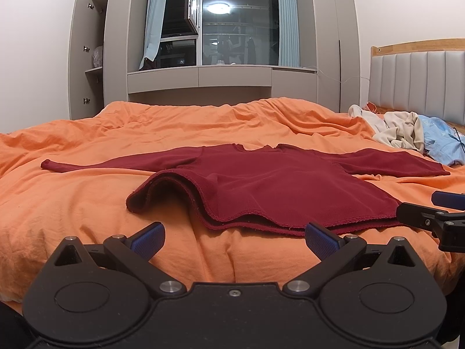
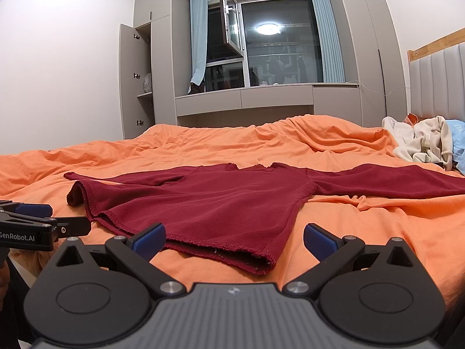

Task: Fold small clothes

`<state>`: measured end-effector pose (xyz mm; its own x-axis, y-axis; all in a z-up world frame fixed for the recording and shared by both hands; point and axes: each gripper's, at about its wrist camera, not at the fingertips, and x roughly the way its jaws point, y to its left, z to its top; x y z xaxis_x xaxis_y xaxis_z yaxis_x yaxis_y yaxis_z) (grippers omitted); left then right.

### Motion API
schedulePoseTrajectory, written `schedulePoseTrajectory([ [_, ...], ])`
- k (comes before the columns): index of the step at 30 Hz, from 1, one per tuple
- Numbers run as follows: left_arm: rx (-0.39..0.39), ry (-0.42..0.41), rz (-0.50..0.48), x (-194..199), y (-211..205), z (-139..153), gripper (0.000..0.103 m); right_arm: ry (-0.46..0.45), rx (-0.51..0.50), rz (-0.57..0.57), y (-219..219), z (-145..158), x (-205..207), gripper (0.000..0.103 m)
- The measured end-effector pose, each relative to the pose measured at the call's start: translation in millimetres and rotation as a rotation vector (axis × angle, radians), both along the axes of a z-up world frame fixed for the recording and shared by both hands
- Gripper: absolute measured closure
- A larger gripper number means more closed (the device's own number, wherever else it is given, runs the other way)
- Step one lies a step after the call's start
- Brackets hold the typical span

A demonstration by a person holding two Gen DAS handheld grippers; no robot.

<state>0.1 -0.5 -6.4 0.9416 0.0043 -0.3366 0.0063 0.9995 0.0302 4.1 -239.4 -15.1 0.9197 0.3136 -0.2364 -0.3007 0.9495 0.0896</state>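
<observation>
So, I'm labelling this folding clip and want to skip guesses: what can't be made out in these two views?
- Red shirt: its right sleeve end runs off the right wrist view's edge.
- Shirt's underside: hidden against the orange bedding.
- Right gripper: left wrist view cuts it off at the frame edge.
- Cream clothes pile: crumpled, so garment type unreadable.
- Blue item: partly covered by the pile and cut off.

red shirt (image 2: 221, 203) flat, right gripper (image 2: 234, 240) wide apart

Dark red long-sleeve top (image 1: 261, 186) lying flat on the orange bed (image 1: 87, 203), both sleeves stretched straight out sideways, neckline at the far side. Near hem's left corner is humped up a bit, showing the inside.
</observation>
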Motion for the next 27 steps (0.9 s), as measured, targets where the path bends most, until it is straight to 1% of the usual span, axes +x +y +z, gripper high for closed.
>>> schedulePoseTrajectory([
  [27, 0.001, 0.003, -0.002, 0.3, -0.1, 0.7, 0.001, 0.005, 0.004, -0.005, -1.3, 0.7, 0.8, 0.0],
])
